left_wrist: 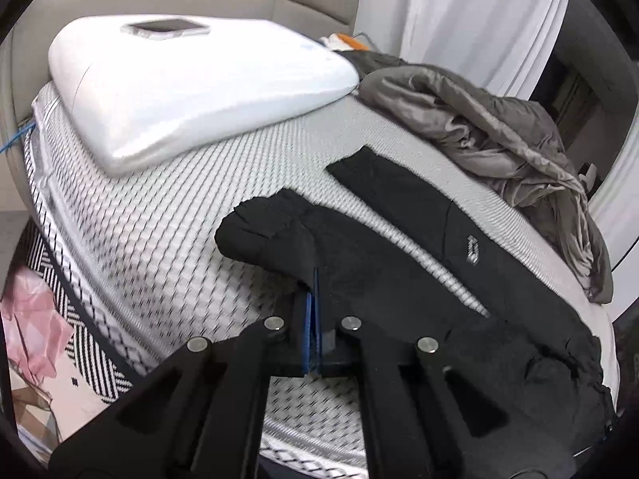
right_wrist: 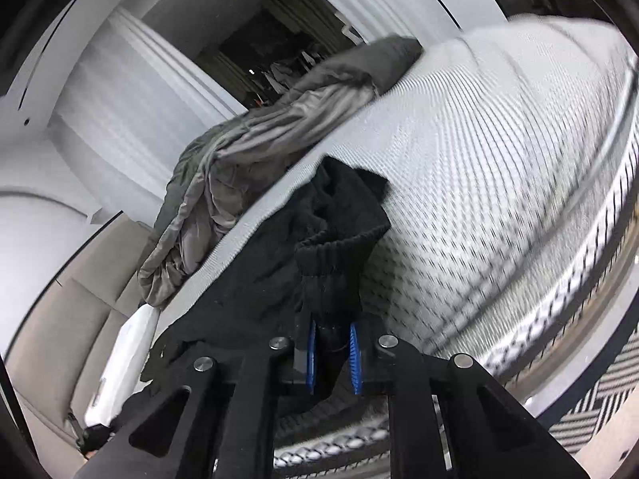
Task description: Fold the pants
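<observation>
The black pants [left_wrist: 399, 247] lie spread on the patterned mattress [left_wrist: 167, 215], near the grey blanket [left_wrist: 499, 131]. The left gripper [left_wrist: 313, 299] is clamped on the near leg; the right gripper [right_wrist: 334, 355] pinches the ribbed waistband [right_wrist: 335, 251]. Thick bunched cloth could slip free, and uneven pulling would likely skew the fold.

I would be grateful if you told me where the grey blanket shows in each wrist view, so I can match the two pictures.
Left wrist view: the grey blanket lies bunched at upper right, on the far side of the bed behind the black pants.
Right wrist view: the blanket hangs over the mattress edge, left of centre, above the pants.
Shared landmark: the white pillow.
</observation>
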